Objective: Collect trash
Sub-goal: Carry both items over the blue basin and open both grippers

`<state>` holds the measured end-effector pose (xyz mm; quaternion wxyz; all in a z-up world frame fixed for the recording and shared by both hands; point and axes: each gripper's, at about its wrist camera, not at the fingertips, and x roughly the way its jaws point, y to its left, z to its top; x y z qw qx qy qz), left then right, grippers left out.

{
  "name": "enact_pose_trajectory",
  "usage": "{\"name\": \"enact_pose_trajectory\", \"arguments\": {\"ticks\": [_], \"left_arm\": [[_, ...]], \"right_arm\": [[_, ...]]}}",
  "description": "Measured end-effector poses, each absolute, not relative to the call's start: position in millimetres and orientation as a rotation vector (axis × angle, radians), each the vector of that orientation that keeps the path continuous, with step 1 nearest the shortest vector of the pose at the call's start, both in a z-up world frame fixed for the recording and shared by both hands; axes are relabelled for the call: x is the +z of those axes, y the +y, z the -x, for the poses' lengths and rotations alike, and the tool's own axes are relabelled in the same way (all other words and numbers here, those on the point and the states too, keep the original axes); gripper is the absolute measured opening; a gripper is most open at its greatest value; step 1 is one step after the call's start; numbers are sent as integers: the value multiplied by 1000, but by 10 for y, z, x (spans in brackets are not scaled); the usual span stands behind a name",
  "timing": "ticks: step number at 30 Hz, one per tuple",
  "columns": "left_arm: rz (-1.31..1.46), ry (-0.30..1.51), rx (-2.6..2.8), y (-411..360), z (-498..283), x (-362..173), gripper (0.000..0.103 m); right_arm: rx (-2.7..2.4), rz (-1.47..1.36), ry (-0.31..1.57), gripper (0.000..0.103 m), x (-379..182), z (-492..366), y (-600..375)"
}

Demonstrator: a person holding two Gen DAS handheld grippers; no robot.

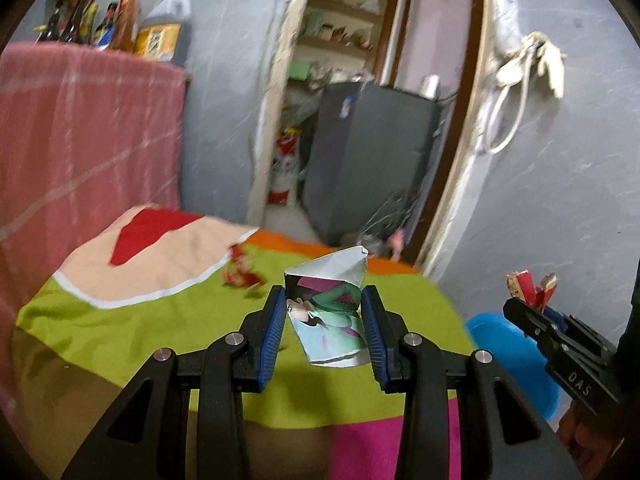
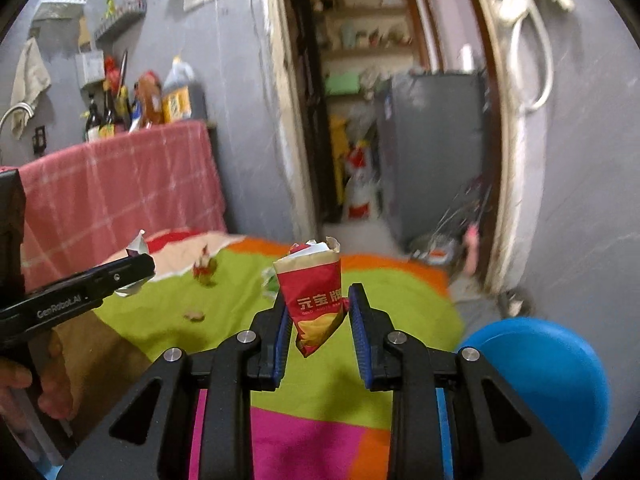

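Observation:
My left gripper (image 1: 324, 292) is shut on a folded piece of printed paper (image 1: 326, 320), white with a teal and purple picture, held above the colourful tablecloth (image 1: 160, 320). My right gripper (image 2: 319, 292) is shut on a red snack packet (image 2: 316, 304) with a torn top, lifted off the cloth. In the left wrist view the right gripper (image 1: 528, 300) shows at the right edge with the red packet (image 1: 532, 286) sticking up. At the left of the right wrist view, the left gripper (image 2: 142, 268) pokes in with the white paper (image 2: 136, 246). A crumpled red wrapper (image 1: 240, 272) lies further back on the cloth.
A small scrap (image 2: 195, 315) and a pale crumpled piece (image 2: 270, 280) also lie on the cloth. A blue round thing (image 2: 552, 380) stands low at the table's right. Behind are a pink checked cloth (image 1: 80, 128), bottles (image 1: 100, 28), a doorway and a grey cabinet (image 1: 360, 152).

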<state>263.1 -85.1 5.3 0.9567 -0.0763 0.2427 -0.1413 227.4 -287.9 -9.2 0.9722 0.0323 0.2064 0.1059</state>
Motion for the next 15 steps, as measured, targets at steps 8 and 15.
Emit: {"name": "enact_pose_trajectory", "arguments": {"ticks": [8, 15], "left_arm": [[194, 409, -418, -1556, -2461, 304, 33], [179, 421, -525, -2232, -2463, 319, 33]], "right_arm": [[77, -46, 297, 25, 193, -1835, -3448], [-31, -42, 275, 25, 213, -1680, -3943]]}}
